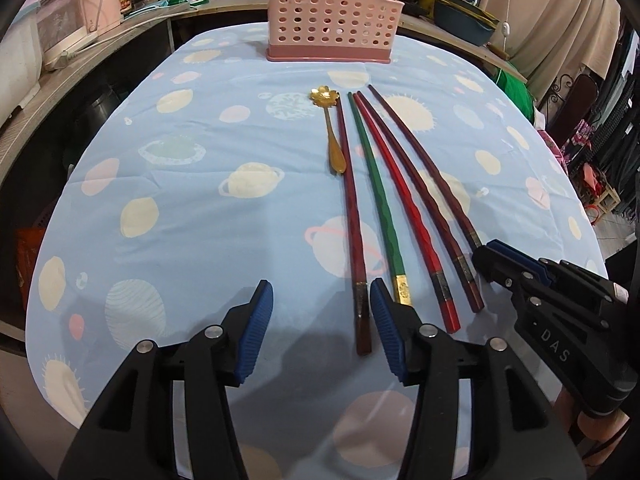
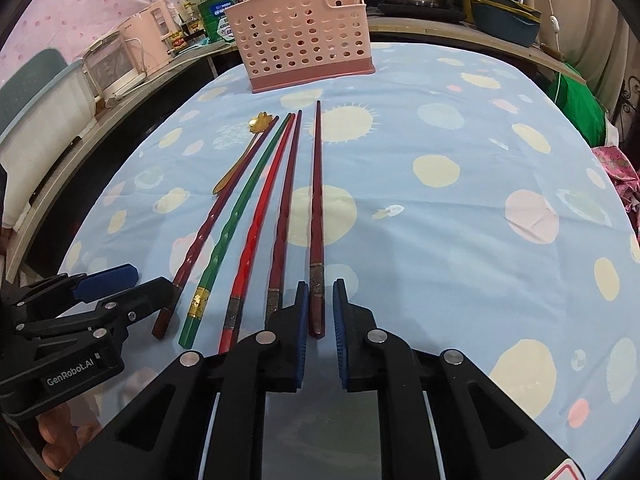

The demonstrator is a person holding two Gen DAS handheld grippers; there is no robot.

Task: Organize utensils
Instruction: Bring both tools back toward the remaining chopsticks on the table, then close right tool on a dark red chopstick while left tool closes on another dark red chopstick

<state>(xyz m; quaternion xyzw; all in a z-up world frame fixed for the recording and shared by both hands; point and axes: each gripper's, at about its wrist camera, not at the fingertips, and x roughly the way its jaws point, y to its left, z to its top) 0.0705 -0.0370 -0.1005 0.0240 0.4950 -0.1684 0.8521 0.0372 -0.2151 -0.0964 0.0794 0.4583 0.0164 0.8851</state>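
Left gripper [image 1: 321, 296]: black frame, blue ribbed pads, jaws spread wide, nothing between them, held low and pointing forward. Right gripper [image 2: 320, 295]: same black build with blue pads, jaws narrowed to slim gap, not fully closed, also low and pointing forward. Both grippers side by side, near each other. Bare fingers [image 2: 60, 436] visible beneath left gripper body.
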